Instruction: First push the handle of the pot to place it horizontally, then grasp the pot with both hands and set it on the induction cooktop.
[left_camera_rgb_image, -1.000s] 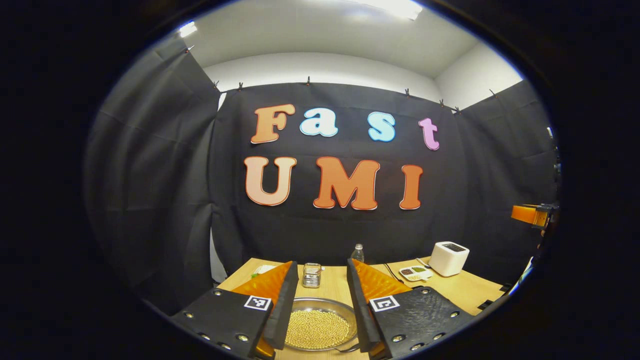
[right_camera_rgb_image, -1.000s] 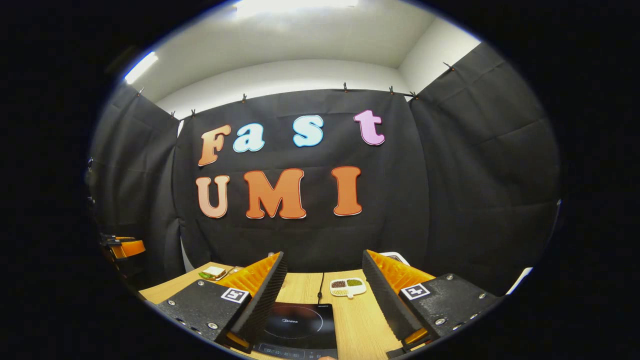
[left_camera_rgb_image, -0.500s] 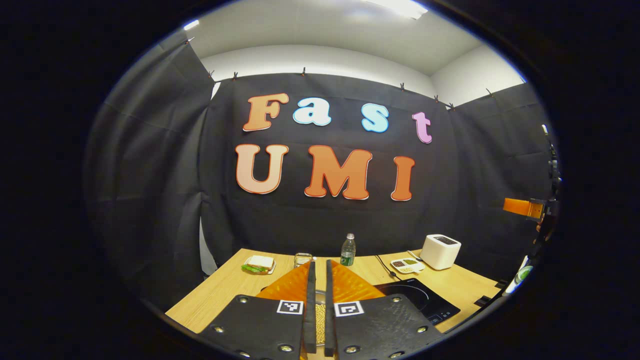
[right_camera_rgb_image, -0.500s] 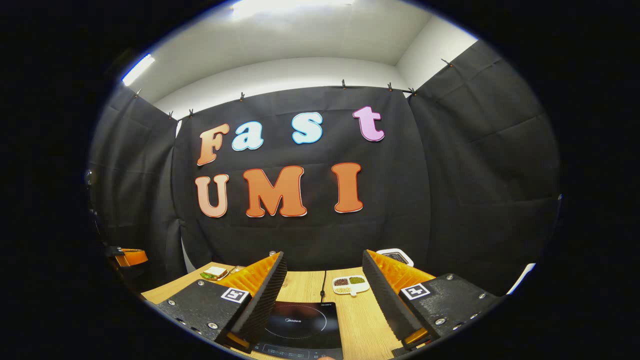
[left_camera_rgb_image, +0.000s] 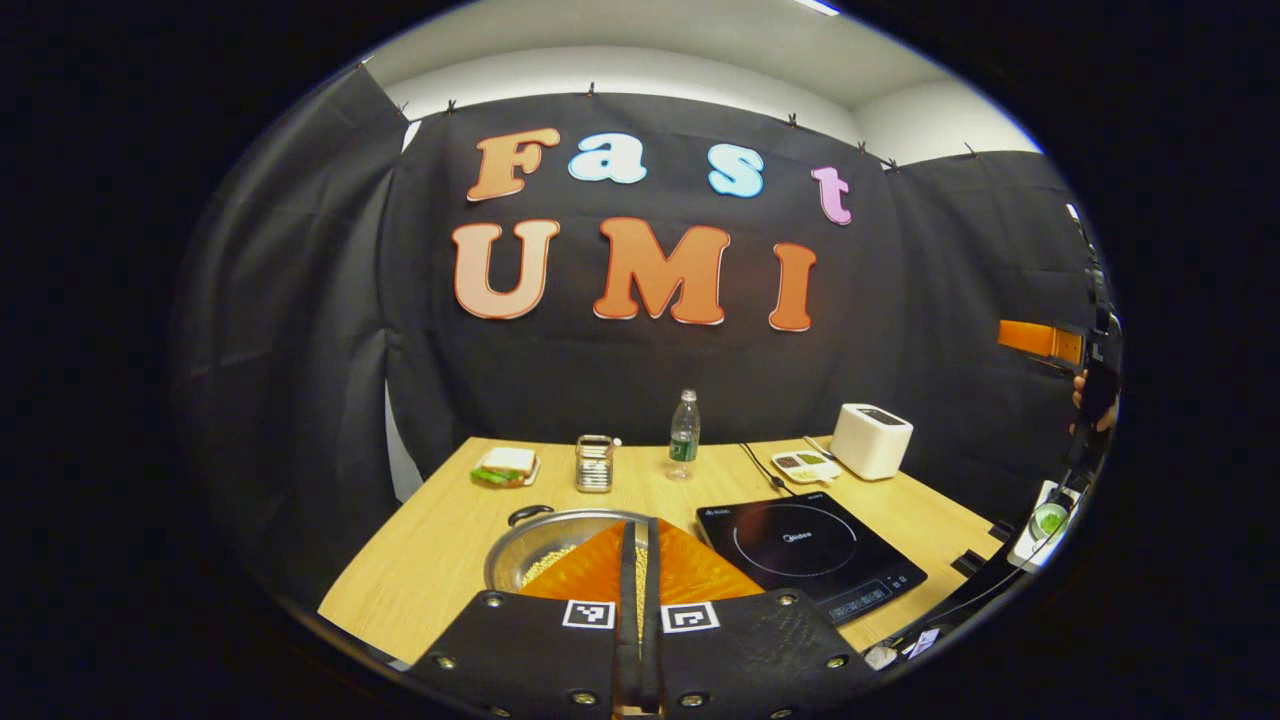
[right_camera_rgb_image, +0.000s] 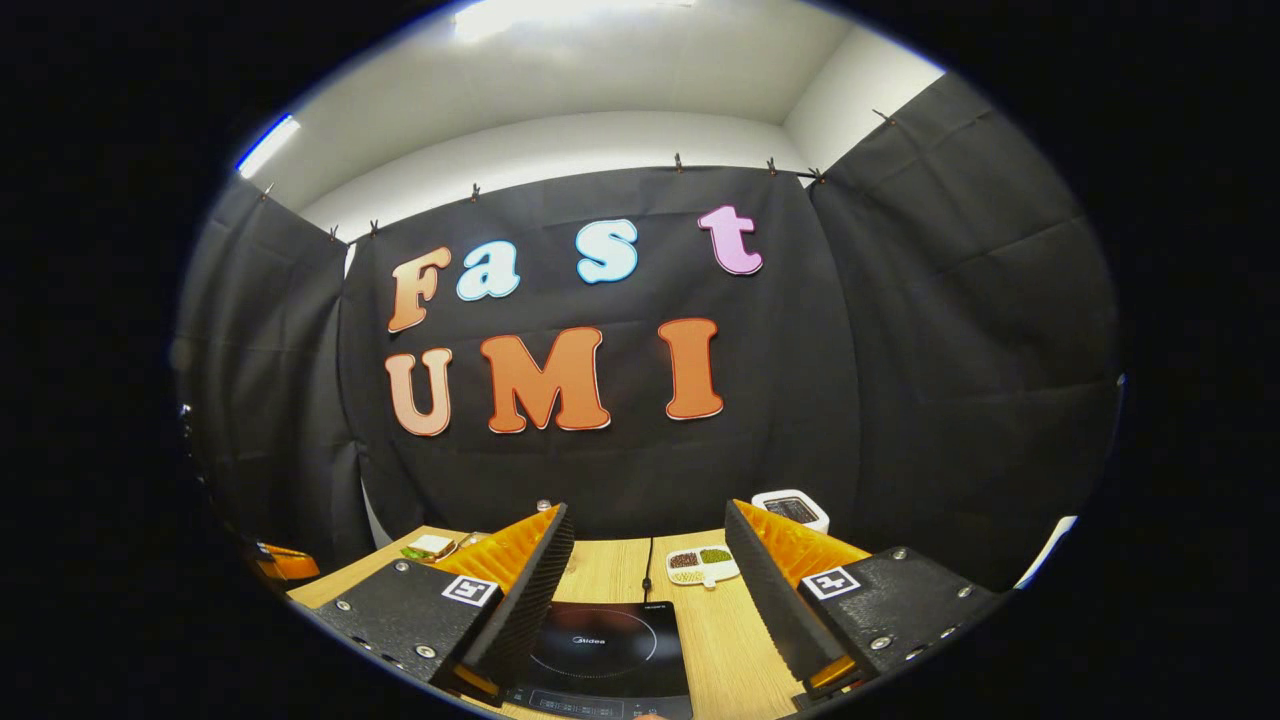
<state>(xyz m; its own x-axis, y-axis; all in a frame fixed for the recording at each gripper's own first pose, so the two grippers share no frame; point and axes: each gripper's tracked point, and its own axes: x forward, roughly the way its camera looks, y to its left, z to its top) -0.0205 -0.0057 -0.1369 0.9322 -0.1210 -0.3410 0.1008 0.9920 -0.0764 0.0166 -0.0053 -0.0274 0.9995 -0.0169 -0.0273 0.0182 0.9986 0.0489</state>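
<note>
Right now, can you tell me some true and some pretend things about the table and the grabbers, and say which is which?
1. The left gripper is shut, holding nothing. True.
2. The right gripper is shut. False: its fingers stand wide apart.
3. The pot sits on the induction cooktop. False: it rests on the wooden table beside it.
4. A water bottle stands upright. True.
5. The toaster is black. False: it is white.

My left tongs (left_camera_rgb_image: 637, 580), spread wide a second ago, have closed pad to pad and pulled back higher, so the steel pot of yellow beans (left_camera_rgb_image: 545, 550) sits lower centre and the black induction cooktop (left_camera_rgb_image: 810, 550) has entered at lower right on the wooden worktop (left_camera_rgb_image: 430, 540).
</note>
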